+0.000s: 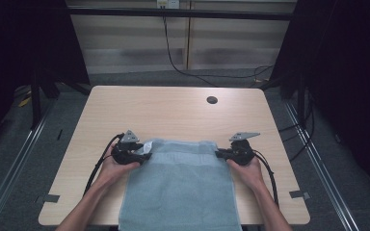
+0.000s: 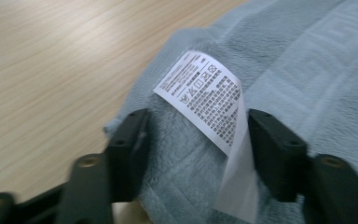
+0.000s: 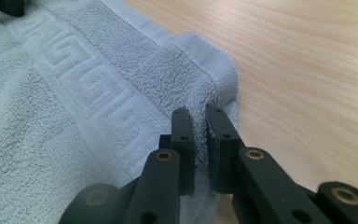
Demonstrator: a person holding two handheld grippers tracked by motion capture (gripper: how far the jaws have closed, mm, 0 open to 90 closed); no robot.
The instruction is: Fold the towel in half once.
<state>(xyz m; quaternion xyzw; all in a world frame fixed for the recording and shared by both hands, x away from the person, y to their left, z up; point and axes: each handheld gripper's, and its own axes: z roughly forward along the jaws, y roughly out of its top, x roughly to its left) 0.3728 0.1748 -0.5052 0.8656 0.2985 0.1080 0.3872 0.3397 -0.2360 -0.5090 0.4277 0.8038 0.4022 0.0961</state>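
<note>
One pale blue towel (image 1: 180, 185) lies across the near half of the wooden table (image 1: 173, 108), its near end hanging over the table's edge, and you have a gripper at each far corner. Your right gripper (image 3: 199, 122) is pressed tight on a bunched fold of that corner. Your left gripper (image 2: 196, 135) is spread, jaws straddling the other corner with the white care label (image 2: 203, 100) between them, pads not yet pressing. Careful now: close there and you may pinch just the label, not the terry, and the corner could slip free on a lift. Uneven grips would likely drag the cloth askew.
</note>
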